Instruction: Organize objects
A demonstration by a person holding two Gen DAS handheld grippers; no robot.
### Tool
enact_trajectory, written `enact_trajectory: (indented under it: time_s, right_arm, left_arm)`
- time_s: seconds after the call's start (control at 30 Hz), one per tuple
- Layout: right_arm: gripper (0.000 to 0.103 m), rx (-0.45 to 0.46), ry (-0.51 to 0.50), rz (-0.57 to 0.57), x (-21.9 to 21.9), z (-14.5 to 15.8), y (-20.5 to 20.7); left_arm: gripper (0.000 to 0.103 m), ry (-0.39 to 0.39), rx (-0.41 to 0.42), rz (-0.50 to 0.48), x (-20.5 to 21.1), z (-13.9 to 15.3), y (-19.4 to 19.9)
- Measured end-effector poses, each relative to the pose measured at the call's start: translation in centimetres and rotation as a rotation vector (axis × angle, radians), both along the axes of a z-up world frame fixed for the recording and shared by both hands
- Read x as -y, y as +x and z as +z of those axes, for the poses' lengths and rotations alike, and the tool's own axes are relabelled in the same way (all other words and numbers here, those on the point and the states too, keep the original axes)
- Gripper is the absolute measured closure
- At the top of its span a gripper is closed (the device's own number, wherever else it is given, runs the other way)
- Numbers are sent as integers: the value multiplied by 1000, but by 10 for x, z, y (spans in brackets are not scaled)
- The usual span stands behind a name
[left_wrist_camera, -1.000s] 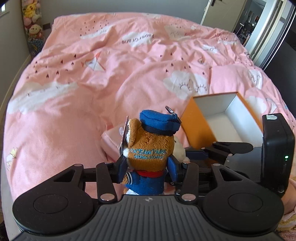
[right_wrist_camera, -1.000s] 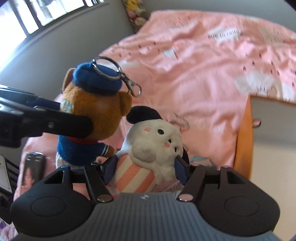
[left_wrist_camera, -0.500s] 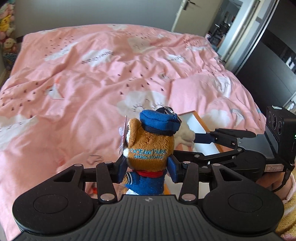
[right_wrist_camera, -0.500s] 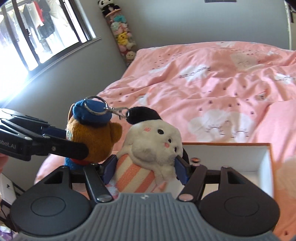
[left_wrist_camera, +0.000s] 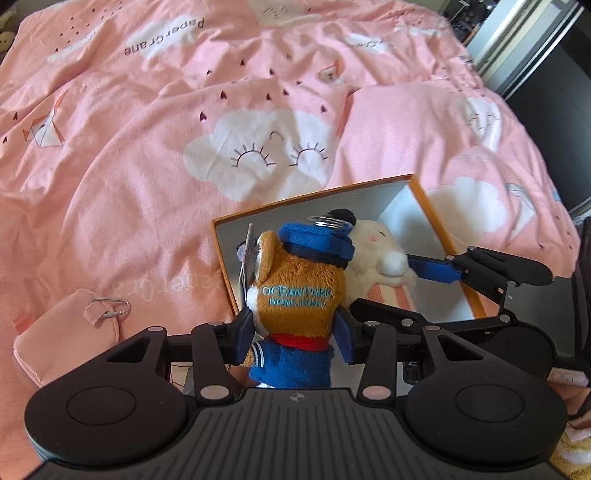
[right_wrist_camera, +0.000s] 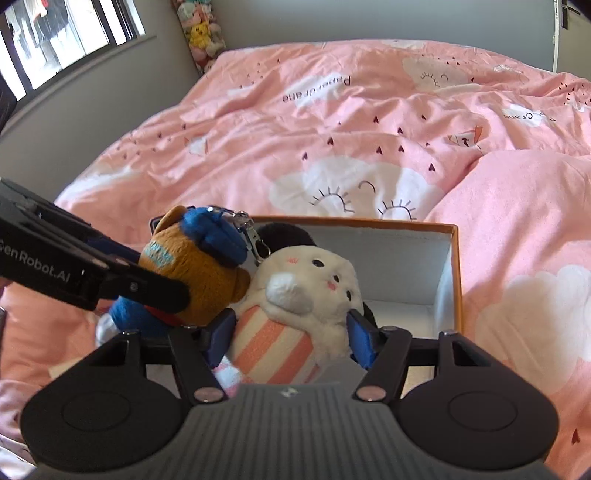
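Note:
My left gripper (left_wrist_camera: pixel 295 332) is shut on a brown plush bear (left_wrist_camera: pixel 299 291) with a blue cap and blue suit, held over the near left part of an open orange box (left_wrist_camera: pixel 221 258) with a white inside. My right gripper (right_wrist_camera: pixel 291 332) is shut on a white plush (right_wrist_camera: pixel 306 291) with a striped orange body and black ear, held over the same box (right_wrist_camera: pixel 456 280). The two toys touch side by side. The bear also shows in the right wrist view (right_wrist_camera: pixel 199 273), and the white plush in the left wrist view (left_wrist_camera: pixel 376 254).
The box lies on a bed with a pink cloud-print duvet (left_wrist_camera: pixel 184 129). A small pink pouch (left_wrist_camera: pixel 70 332) with a metal clip lies left of the box. A shelf of plush toys (right_wrist_camera: pixel 199 33) stands by the far wall. A window (right_wrist_camera: pixel 55 40) is at the left.
Both grippers have moved forward and down with their toys, from beside the box to over its open inside. The pink pouch has come into the left wrist view.

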State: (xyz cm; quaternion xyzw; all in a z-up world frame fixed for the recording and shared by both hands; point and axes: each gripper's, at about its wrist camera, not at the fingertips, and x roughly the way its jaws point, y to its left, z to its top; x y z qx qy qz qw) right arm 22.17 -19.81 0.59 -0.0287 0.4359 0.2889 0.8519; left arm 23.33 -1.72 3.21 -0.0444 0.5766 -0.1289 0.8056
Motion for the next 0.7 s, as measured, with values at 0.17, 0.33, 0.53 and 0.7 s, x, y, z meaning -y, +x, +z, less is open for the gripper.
enact_trajectory:
  time_s: [0.17,0.33,0.53,0.7]
  right_arm:
    - [38,-8,-78,30,-5,-18,12]
    - [38,-45,-115,-13,-7,-30,18]
    - [38,-45,-102,14,-9,-36,18]
    - [38,-66,-106,11,-12,-43,21]
  left_arm:
    - [51,71,-41,32,15,-18,18]
    - [51,205,-23,43,36,-31,26]
    - [50,296,-13,6,53,-51,35]
    - [52,276,-14,-16,57,-63,37]
